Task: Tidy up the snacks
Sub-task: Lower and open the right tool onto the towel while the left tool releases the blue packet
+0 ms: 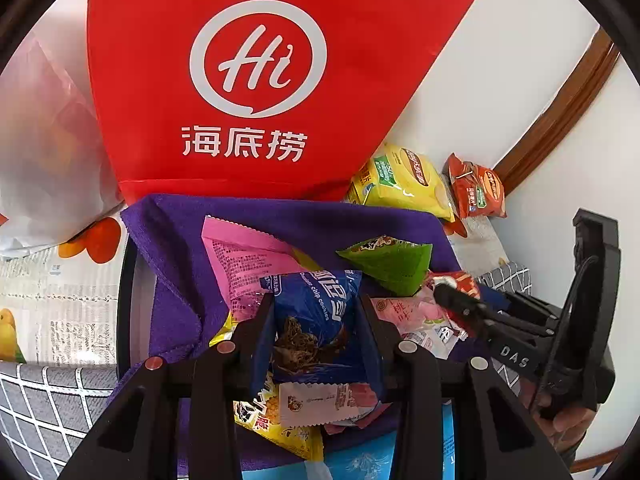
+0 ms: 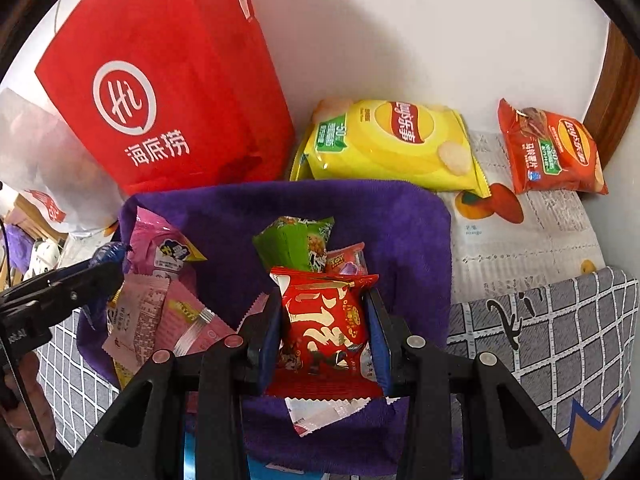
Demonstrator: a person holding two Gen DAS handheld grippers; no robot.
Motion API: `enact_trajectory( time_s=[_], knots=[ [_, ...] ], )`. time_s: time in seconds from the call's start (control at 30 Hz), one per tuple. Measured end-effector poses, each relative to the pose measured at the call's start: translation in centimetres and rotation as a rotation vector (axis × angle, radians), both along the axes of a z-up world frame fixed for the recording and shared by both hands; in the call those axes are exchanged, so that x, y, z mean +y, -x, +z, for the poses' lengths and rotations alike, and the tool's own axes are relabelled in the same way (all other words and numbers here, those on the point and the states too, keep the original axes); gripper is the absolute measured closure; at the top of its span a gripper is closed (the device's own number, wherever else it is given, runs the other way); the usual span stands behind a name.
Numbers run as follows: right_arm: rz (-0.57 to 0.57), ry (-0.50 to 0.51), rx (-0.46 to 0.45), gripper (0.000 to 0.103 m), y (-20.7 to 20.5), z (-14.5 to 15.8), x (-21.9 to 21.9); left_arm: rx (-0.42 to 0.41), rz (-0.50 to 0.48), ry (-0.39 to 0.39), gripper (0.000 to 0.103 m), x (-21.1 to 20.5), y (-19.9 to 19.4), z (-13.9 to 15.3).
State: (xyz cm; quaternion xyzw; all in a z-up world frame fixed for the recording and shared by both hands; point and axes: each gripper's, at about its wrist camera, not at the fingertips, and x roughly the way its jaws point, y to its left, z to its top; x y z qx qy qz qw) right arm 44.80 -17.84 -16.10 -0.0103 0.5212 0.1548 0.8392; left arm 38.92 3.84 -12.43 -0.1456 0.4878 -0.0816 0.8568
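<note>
Left gripper point(image 1: 318, 336): clamped on a blue cookie packet point(image 1: 316, 316)
Right gripper point(image 2: 326, 336): clamped on a red snack packet point(image 2: 324, 320)
Beneath both: purple towel point(image 2: 360, 208) strewn with snacks

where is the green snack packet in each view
Left wrist view: green snack packet right of centre, on the purple cloth, above the blue cookie packet.
Right wrist view: green snack packet at centre, just above the red packet.
Shared landmark: red bag behind the cloth.
</note>
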Motion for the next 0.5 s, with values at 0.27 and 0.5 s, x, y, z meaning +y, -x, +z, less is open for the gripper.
enact_trajectory(
  time_s=[0.27,0.5],
  knots=[
    [0.024,0.043,0.027,0.063,-0.1,-1.6,1.2,0.009,-0.002,0.023,0.066,0.3,-0.2,-0.6],
    [0.032,0.08,0.018,0.062,0.1,-1.8,1.6,0.036,-0.012,0.015,0.066,-0.1,-0.5,-1.4]
  ],
)
